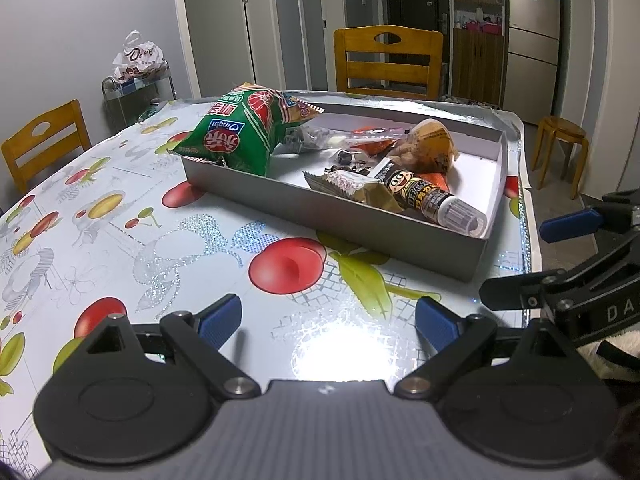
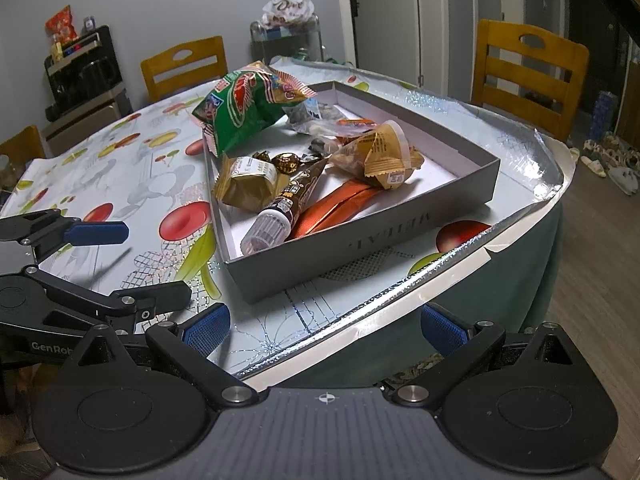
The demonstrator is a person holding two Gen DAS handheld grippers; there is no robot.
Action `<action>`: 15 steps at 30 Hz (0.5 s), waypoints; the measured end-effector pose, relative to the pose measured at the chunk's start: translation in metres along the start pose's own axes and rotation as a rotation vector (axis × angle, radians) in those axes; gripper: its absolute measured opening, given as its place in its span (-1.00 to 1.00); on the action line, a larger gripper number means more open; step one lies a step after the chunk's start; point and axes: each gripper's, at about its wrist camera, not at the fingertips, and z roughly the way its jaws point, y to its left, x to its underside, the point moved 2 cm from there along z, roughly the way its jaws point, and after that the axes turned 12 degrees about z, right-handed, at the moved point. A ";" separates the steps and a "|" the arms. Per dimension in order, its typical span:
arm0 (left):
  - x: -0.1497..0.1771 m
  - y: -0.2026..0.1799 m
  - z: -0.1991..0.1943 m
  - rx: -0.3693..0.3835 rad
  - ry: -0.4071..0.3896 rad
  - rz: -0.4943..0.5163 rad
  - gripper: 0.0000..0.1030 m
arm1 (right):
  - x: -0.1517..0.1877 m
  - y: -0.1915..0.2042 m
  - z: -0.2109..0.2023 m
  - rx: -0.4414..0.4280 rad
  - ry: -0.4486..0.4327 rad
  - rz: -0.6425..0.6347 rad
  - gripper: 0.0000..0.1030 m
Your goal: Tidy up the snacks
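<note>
Sitting on a fruit-print tablecloth (image 1: 160, 248), the grey tray (image 1: 320, 216) holds the snacks: green chip bag (image 1: 240, 136) propped on its far-left corner, brown tube (image 2: 280, 208) and orange packet (image 2: 336, 208) inside. Wooden chairs (image 1: 388, 64) around the table, fridge (image 1: 532, 40) behind. Left gripper (image 1: 328, 320) and right gripper (image 2: 324, 324) both wide open, empty, near the table's edge.

orange packet (image 2: 336, 210) half-buried, box (image 2: 360, 248) lettering unreadable
</note>
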 end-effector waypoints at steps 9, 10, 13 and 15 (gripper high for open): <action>0.000 0.000 0.000 0.001 0.001 0.000 0.84 | 0.001 -0.001 0.001 0.000 0.002 0.001 0.99; 0.000 0.000 0.000 0.001 0.001 0.000 0.84 | 0.001 -0.001 0.001 0.000 0.003 0.001 0.99; 0.000 0.000 0.000 0.001 0.002 0.000 0.84 | 0.001 -0.001 0.001 -0.001 0.004 0.003 1.00; 0.000 0.000 0.000 0.001 0.002 0.000 0.84 | 0.000 -0.001 0.001 0.000 0.003 0.002 1.00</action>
